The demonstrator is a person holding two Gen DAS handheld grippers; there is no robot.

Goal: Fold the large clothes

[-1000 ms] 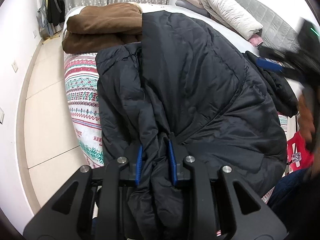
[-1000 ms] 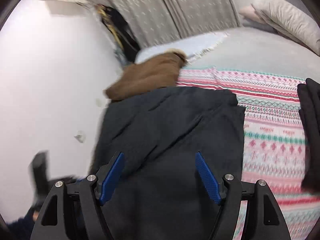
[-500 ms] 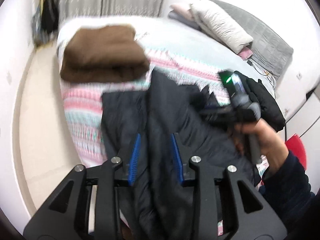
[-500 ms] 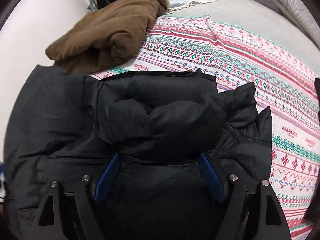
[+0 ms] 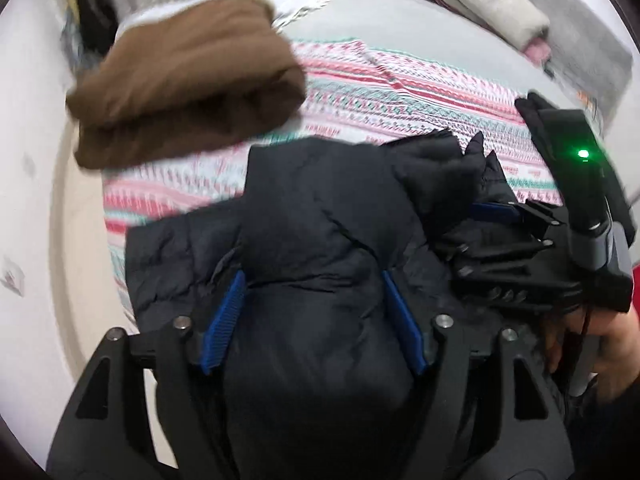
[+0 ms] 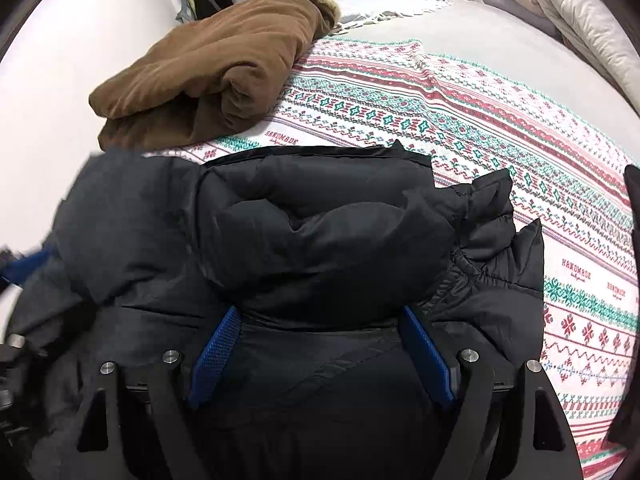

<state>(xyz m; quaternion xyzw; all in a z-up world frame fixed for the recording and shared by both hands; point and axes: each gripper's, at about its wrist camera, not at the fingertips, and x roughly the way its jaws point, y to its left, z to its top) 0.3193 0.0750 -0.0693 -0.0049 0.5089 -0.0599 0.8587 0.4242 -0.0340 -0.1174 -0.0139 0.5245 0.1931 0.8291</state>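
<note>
A black puffer jacket (image 5: pixel 320 200) lies folded into a thick bundle at the near edge of the bed. My left gripper (image 5: pixel 312 280) straddles its left part, and its jaws are opening, with padded fabric bulging between the blue pads (image 5: pixel 224 320). My right gripper (image 6: pixel 320 312) stands wide over the jacket (image 6: pixel 320 240) next to the gathered cuff, and fabric fills its gap too. In the left wrist view the right gripper (image 5: pixel 516 240) sits at the right, held by a hand (image 5: pixel 608 340). The left gripper's blurred blue pad shows at the right wrist view's left edge.
A folded brown coat (image 6: pixel 216 68) lies at the bed's far left corner, beyond the jacket. The patterned red and green blanket (image 6: pixel 480 128) covers the bed to the right. Another black garment (image 6: pixel 632 200) lies at the right edge. Pillows (image 6: pixel 580 20) are at the back right. The floor (image 5: pixel 76 260) drops off on the left.
The left gripper, earlier shut on a jacket fold, has swung toward the right gripper and spread its jaws. The right gripper came down onto the jacket, which now lies in a shorter bundle.
</note>
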